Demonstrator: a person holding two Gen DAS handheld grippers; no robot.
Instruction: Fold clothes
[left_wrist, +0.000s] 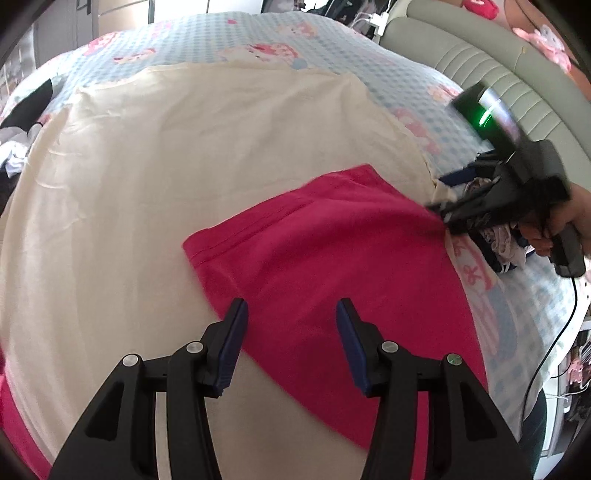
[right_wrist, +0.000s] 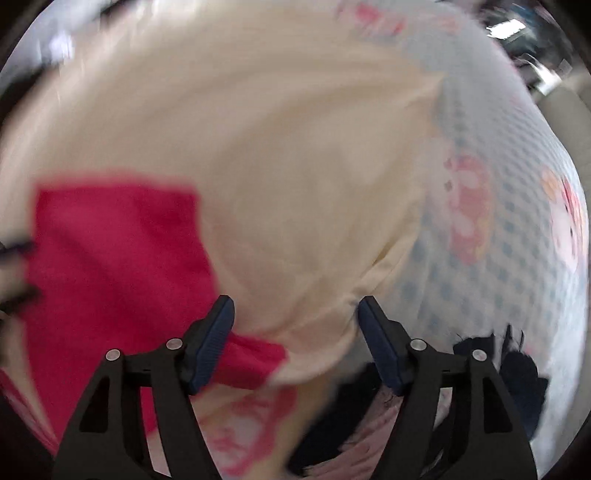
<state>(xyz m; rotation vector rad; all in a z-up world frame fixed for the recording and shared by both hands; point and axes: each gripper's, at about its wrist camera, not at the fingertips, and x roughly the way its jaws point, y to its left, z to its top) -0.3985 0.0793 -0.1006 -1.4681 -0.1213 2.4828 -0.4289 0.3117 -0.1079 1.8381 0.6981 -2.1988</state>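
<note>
A bright pink garment (left_wrist: 332, 258) lies flat on a wide cream cloth (left_wrist: 184, 147) spread over the bed. My left gripper (left_wrist: 291, 314) hovers open over the pink garment's near edge, nothing between its fingers. In the left wrist view the right gripper (left_wrist: 437, 216) reaches the garment's far right corner, blurred. The right wrist view is blurred too: my right gripper (right_wrist: 295, 310) stands open above the cream cloth's (right_wrist: 277, 166) edge, with the pink garment (right_wrist: 110, 258) to its left. The left gripper's dark tips (right_wrist: 16, 271) show at the left rim.
The bed sheet (left_wrist: 406, 74) is blue check with pink cartoon prints. A heap of dark and patterned clothes (left_wrist: 498, 240) lies by the right gripper. More dark clothes (left_wrist: 22, 122) sit at the far left. A padded headboard (left_wrist: 480, 62) and a black cable (left_wrist: 554, 332) are at the right.
</note>
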